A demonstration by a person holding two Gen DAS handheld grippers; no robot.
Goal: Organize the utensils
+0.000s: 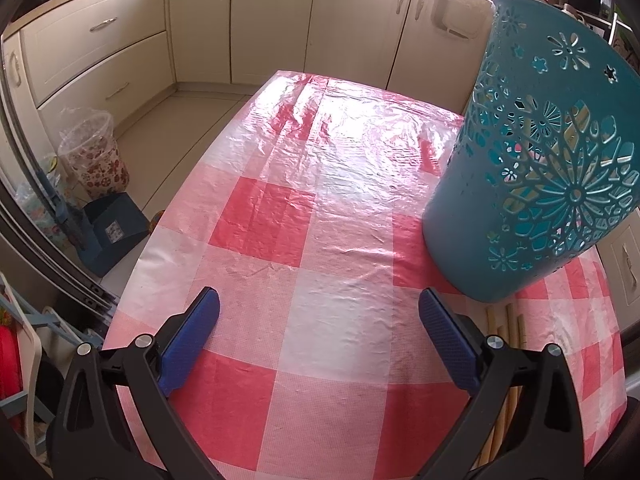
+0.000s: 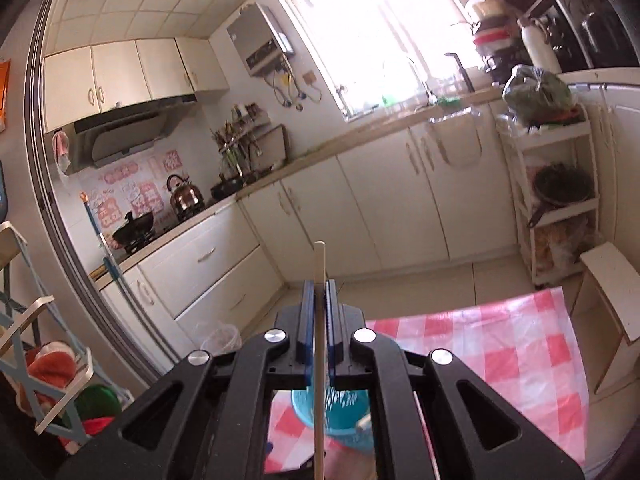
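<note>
**Right gripper pinches one chopstick above the teal holder**

The right gripper (image 2: 319, 288) has its blue pads pressed together on a single pale chopstick (image 2: 319, 264), which stands upright between them, its tip poking above the fingers and its shaft running down past the frame's bottom edge. Directly below this gripper sits the teal utensil holder (image 2: 340, 412) on the red-and-white checked tablecloth (image 2: 500, 352).

The left gripper (image 1: 319, 312) hangs over the same cloth with its blue pads spread wide, nothing between them. Just to its right stands the teal holder, pierced with flower cut-outs, and more chopsticks (image 1: 508, 324) lie on the cloth by its right finger, below the holder's base.
</note>
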